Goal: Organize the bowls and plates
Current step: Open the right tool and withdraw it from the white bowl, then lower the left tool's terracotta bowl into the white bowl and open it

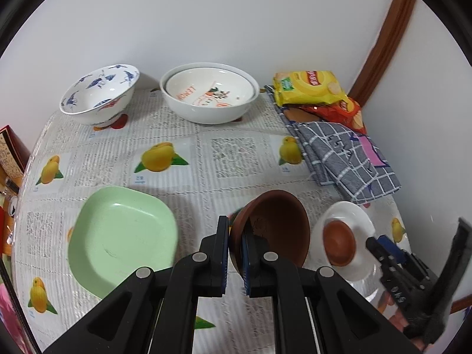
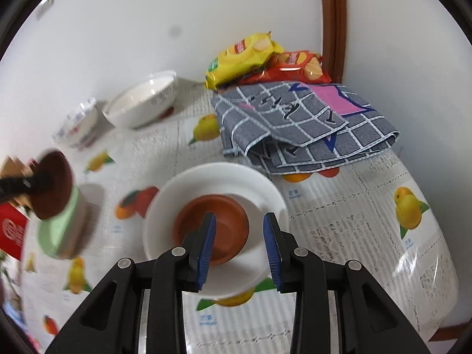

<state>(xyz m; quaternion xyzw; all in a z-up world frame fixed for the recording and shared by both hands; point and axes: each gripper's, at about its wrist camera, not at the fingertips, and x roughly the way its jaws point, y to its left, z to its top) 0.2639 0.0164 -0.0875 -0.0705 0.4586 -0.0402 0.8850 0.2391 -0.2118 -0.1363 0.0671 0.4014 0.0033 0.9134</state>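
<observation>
My left gripper (image 1: 235,230) is shut on the rim of a brown bowl (image 1: 277,224) and holds it tilted above the table; the bowl also shows in the right wrist view (image 2: 54,188). A green plate (image 1: 121,242) lies just left of it. A white plate (image 2: 259,194) holds a small brown bowl (image 2: 227,215); both also show in the left wrist view (image 1: 339,243). My right gripper (image 2: 239,230) is open above that small brown bowl, its jaws either side of it. A blue-patterned bowl (image 1: 97,94) and a stacked white bowl (image 1: 206,97) stand at the back.
A folded grey checked cloth (image 2: 306,124) lies at the right, with yellow (image 2: 242,56) and red (image 2: 292,66) snack bags behind it near the wall. A red box (image 2: 11,230) sits at the table's left edge. The table (image 1: 230,150) has a fruit-print cover.
</observation>
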